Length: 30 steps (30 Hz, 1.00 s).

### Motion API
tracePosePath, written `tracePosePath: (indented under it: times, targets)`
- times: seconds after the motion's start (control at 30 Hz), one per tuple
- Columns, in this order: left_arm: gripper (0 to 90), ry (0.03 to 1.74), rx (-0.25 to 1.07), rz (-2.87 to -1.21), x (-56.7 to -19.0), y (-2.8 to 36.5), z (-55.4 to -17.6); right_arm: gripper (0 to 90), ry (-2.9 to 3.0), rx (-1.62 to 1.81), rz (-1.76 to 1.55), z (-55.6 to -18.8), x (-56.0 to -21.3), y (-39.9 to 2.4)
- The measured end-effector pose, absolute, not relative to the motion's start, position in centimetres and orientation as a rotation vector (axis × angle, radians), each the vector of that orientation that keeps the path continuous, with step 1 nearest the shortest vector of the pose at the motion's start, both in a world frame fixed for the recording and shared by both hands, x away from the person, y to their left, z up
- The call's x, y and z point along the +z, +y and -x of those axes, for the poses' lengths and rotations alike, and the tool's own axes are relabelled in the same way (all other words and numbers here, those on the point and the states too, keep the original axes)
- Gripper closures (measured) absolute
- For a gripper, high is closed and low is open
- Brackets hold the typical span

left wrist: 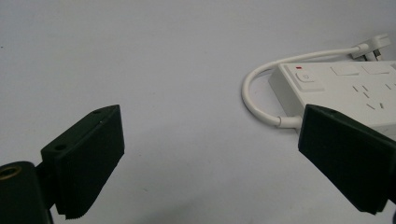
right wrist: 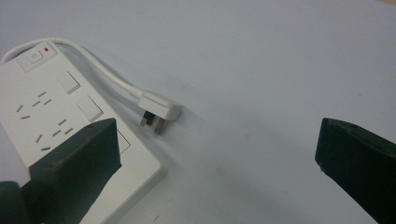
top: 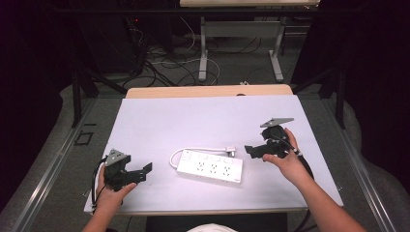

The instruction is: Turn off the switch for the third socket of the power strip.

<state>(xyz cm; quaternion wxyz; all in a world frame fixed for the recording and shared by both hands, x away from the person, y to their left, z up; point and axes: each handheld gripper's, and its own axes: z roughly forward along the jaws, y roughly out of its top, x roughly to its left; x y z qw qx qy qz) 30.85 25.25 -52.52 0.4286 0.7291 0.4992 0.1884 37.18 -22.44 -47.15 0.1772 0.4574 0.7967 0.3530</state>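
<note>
A: Where is the power strip (top: 210, 168) located?
B: It is laid flat mid-table, its cable (top: 193, 151) looped to the plug (top: 231, 152) just behind it.
A: How are the jaws set?
B: Both the left gripper (top: 138, 173) and the right gripper (top: 255, 151) are held wide, empty.
A: What risk is noted?
B: The strip may be dragged if the short cable is pulled taut

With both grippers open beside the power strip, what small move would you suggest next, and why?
Probably ease the right gripper toward the plug. Its jaws stand wide open and hold nothing, and the plug lies loose on the table beside the power strip, nearer this gripper than the left gripper, which is also open and off to the strip's other end.
</note>
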Motion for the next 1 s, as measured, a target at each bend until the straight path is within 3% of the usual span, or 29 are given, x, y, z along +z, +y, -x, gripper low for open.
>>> tracePosePath:
  times: [0.6,1.0]
  targets:
    - [6.7,1.265,0.484,-1.804,-52.5,25.5,-30.8,0.0,2.127,1.068,-1.33,-33.4,-47.5,-25.9]
    - [4.2,1.261,0.492,-1.81,-52.5,25.5,-30.8,0.0,2.045,1.067,-1.399,-31.8,-49.5,-28.3]
